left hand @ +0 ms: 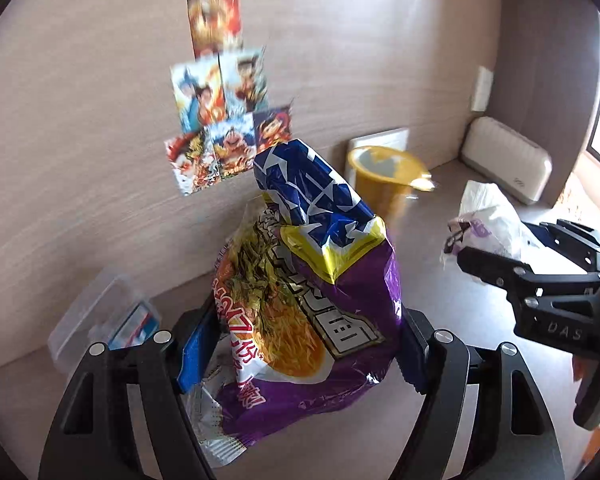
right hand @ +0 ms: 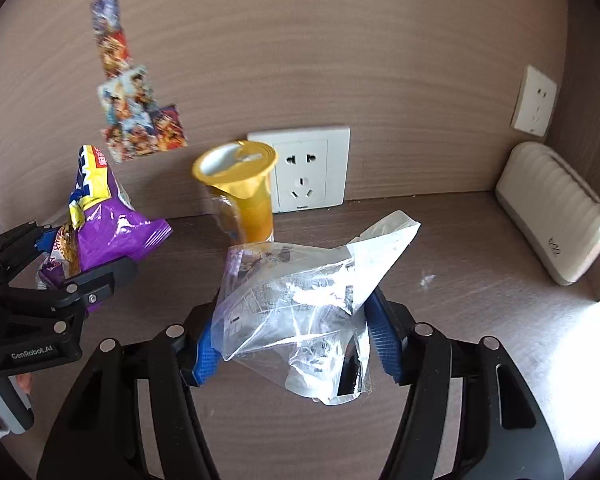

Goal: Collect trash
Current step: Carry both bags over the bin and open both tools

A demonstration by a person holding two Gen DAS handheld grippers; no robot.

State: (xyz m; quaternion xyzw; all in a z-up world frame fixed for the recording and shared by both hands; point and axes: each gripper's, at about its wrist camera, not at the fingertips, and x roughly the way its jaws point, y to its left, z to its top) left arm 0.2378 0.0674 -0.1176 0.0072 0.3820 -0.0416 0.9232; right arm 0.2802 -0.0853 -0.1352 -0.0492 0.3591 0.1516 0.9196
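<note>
Two grips hold as I watch: my left gripper [left hand: 300, 344] is clamped on the purple snack bag [left hand: 312, 300] left of the yellow cup [right hand: 240, 192], my right gripper [right hand: 296, 340] pinching the clear plastic wrapper [right hand: 300, 300] before it.

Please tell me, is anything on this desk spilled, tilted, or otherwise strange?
Yes. The yellow cup in front of the wall socket leans to one side, mouth tipped outward, and appears blurred. Small pale crumbs lie on the desk near the beige device. Both grippers hold wrappers; nothing looks spilled.
</note>
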